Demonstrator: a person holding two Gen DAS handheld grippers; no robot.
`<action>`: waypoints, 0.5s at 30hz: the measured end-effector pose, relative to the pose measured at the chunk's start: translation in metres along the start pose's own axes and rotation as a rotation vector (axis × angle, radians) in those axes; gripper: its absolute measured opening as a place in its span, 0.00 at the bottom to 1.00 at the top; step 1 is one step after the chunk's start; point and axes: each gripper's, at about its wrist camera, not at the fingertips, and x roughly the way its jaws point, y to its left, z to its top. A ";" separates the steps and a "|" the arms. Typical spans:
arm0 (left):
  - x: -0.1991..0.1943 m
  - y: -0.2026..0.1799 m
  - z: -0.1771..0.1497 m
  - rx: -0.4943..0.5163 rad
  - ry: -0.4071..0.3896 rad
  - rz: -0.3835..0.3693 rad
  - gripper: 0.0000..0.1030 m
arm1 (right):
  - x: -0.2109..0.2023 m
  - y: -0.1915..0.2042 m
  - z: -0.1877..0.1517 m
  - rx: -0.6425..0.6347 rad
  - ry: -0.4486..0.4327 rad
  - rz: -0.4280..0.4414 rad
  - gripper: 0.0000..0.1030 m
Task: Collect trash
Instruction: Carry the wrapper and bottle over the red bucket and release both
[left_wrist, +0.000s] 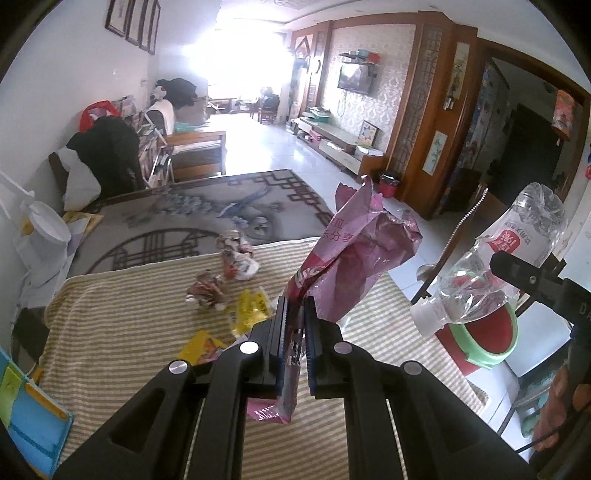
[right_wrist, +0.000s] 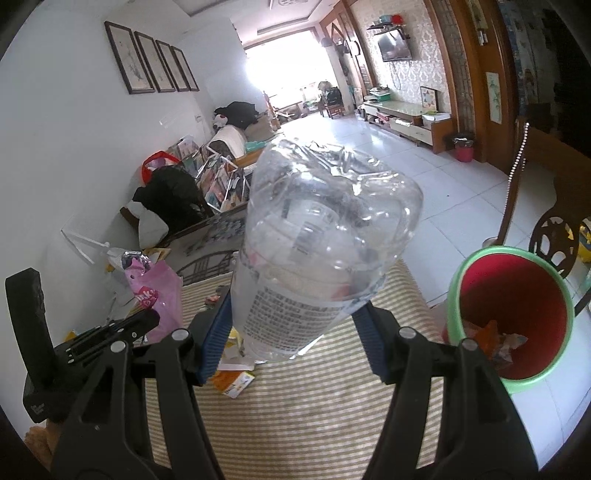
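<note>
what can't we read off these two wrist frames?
- Bin contents: right wrist view, its near wall hides most of the inside; only a few scraps show.
- Table behind the bottle: right wrist view, blocked by the bottle.
- Wrapper lower end: left wrist view, pinched between the left gripper fingers.
- Small litter on the tablecloth: left wrist view, too blurred to identify.

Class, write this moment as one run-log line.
left tongs: shut on pink wrapper | right tongs: shut on plastic bottle | bin: right of table | wrappers: left on cloth
</note>
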 end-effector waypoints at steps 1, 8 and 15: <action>0.002 -0.005 0.000 0.004 0.002 -0.004 0.06 | -0.001 -0.003 0.000 0.003 -0.002 -0.004 0.59; 0.011 -0.037 0.001 0.024 0.018 -0.014 0.06 | -0.004 -0.028 0.004 0.025 -0.001 -0.009 0.59; 0.022 -0.066 0.001 0.032 0.036 -0.014 0.06 | -0.005 -0.046 0.006 0.042 0.000 -0.003 0.59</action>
